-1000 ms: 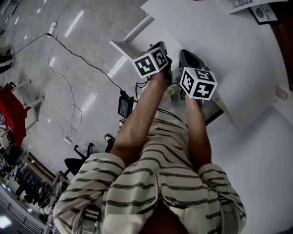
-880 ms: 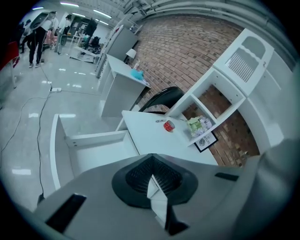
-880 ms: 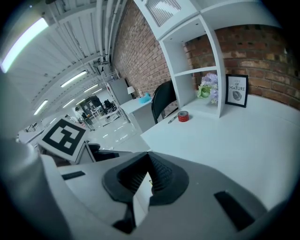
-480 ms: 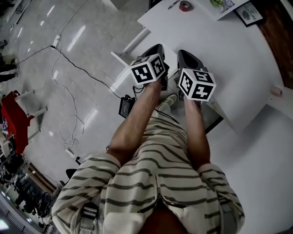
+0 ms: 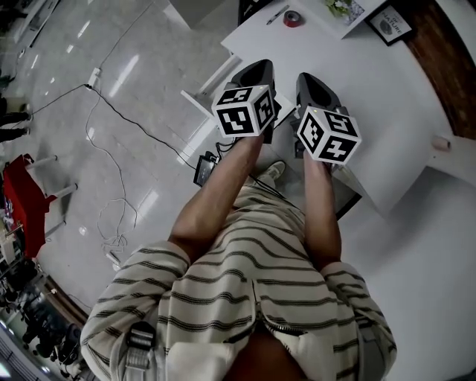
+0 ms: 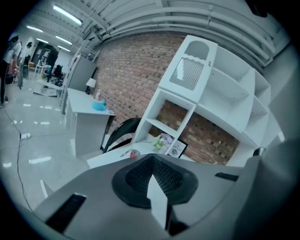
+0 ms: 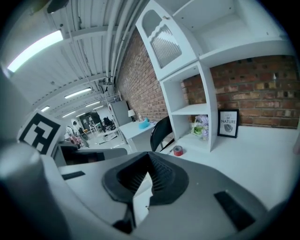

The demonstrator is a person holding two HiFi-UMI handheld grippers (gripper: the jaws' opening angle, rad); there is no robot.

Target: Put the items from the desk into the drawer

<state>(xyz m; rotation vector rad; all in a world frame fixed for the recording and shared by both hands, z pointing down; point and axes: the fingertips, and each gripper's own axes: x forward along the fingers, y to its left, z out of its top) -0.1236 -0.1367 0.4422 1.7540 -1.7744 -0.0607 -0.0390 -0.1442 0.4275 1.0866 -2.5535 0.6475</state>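
**Left hand-held gripper (image 5: pixel 256 73) and right hand-held gripper (image 5: pixel 312 85) poised at the counter (image 5: pixel 387 104), both closed and empty.**

Each pair of jaws is pressed together with nothing between. The red tape roll (image 5: pixel 292 18) and pen (image 5: pixel 277 13) lie well apart from them, near the counter's far corner and close to its edge. The drawer cannot be made out. Reaching in with closed jaws would likely knock either item to the floor.

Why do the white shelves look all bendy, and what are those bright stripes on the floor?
In the left gripper view, the wide-angle lens bows the white shelves and blacks out the corners. In the head view, the stripes are glare off the glossy floor, probably reflected lights. In the right gripper view, the framed picture stays sharp, though the lines around it curve too.
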